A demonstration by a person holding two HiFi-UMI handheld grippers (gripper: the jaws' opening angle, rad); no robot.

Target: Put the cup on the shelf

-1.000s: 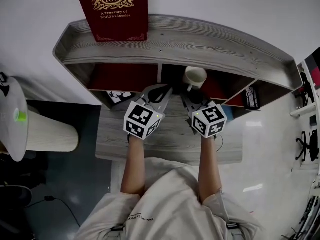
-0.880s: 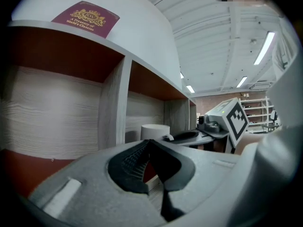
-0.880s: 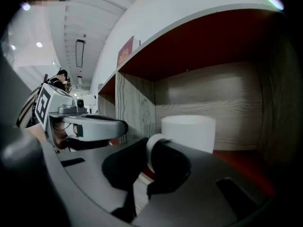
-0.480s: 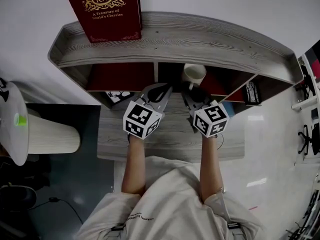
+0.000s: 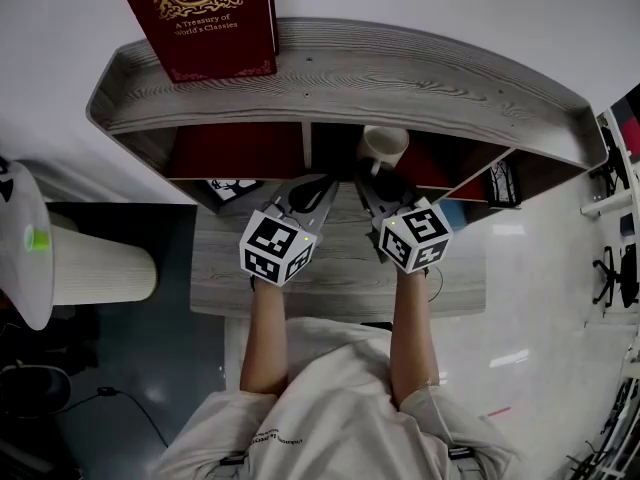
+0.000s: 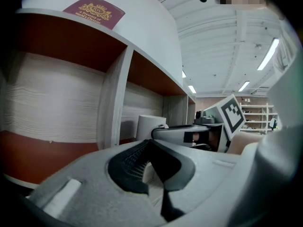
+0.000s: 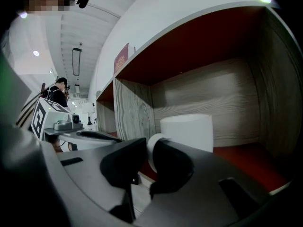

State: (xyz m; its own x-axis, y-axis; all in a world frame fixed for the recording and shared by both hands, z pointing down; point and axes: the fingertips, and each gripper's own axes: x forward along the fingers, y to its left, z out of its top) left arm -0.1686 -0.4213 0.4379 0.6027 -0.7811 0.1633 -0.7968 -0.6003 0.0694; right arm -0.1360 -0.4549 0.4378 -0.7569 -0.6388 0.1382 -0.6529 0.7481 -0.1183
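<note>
A white cup [image 5: 383,146] stands in the middle-right compartment of the grey wooden shelf [image 5: 400,78], half under its top board. My right gripper [image 5: 370,180] reaches in from the front, shut on the cup's handle [image 7: 154,148]; the cup body [image 7: 187,131] stands just beyond the jaws on the red compartment floor. My left gripper [image 5: 322,183] hovers beside it at the shelf's front, shut with nothing between its fingers. In the left gripper view the left gripper [image 6: 158,174] points at the divider, with the cup [image 6: 150,126] and the right gripper behind it.
A red book [image 5: 195,18] stands on the shelf's top at the left. Small black-and-white pictures [image 5: 235,186] [image 5: 502,183] sit in lower compartments. The grey desk [image 5: 340,268] lies under both grippers. A cream ribbed bin [image 5: 100,268] stands to the left.
Both grippers have edged forward toward the shelf, and the cup sits slightly deeper under the top board. The head view has shifted a little.
</note>
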